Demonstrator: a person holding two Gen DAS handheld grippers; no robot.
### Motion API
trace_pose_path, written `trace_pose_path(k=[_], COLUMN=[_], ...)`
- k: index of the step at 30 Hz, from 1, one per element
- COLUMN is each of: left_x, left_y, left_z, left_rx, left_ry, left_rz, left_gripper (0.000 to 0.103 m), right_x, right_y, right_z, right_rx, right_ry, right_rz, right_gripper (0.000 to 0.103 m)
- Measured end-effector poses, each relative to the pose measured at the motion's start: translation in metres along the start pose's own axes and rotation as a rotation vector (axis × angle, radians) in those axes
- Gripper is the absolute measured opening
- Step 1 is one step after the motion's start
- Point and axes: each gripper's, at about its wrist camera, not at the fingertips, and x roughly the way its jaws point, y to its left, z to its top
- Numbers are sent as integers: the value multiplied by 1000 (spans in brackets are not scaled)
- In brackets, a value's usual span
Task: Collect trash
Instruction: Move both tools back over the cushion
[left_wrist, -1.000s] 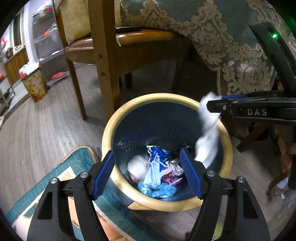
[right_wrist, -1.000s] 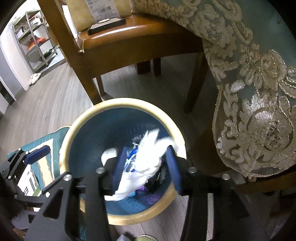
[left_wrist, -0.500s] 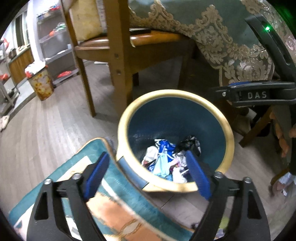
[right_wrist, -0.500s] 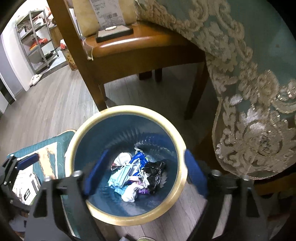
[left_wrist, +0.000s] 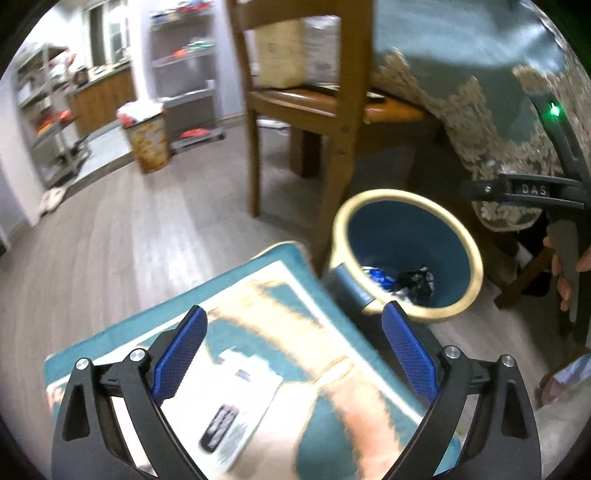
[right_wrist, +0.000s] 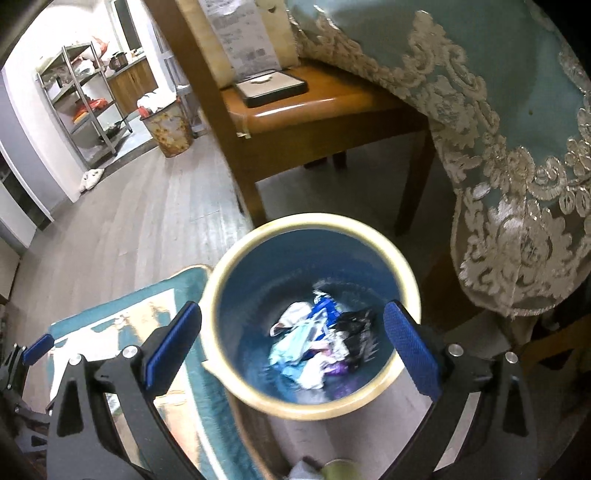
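A blue bin with a cream rim (right_wrist: 406, 280) stands on the floor beside a chair, with crumpled wrappers and tissue (right_wrist: 317, 343) at its bottom. My right gripper (right_wrist: 291, 343) is open and empty above the bin. My left gripper (left_wrist: 293, 350) is open and empty over a teal and cream rug (left_wrist: 258, 306), with the bin (left_wrist: 469, 251) up to its right. A white paper sheet with a dark print (left_wrist: 236, 417) lies on the rug between the left fingers. The right gripper's body (left_wrist: 532, 192) shows at the right of the left wrist view.
A wooden chair (right_wrist: 314, 110) with a flat dark case on its seat stands behind the bin. A teal lace tablecloth (right_wrist: 498, 129) hangs at the right. A patterned second bin (left_wrist: 147, 144) and metal shelves (left_wrist: 44, 122) stand far left. Pale scraps (right_wrist: 332, 470) lie near the bin's front.
My right gripper opened and the white tissue fell into the bin. My left gripper swung left, away from the bin, over the rug and the paper sheet.
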Motion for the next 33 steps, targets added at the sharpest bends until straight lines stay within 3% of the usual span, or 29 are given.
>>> trace_pose_path(k=[5, 13, 20, 26, 31, 33], left_x=[-36, -78, -84, -63, -53, -40], left_y=[36, 87, 124, 112, 98, 90], left_z=[-17, -54, -115, -165, -175, -180], left_rx=[-57, -125, -277, -285, -327, -325], left_ry=[-19, -17, 52, 135, 138, 179], left_rz=[66, 152, 216, 309, 292, 290], left_gripper=[96, 96, 96, 96, 96, 96], right_x=[-9, -17, -8, 12, 26, 28], right_y=[25, 85, 138, 169, 190, 195], right_z=[-10, -31, -52, -76, -89, -89], right_rx=[40, -29, -112, -61, -58, -82], right_ry=[14, 31, 59, 128, 173, 169], right_rz=[63, 98, 122, 181, 178, 170], right_gripper=[97, 97, 97, 97, 97, 97])
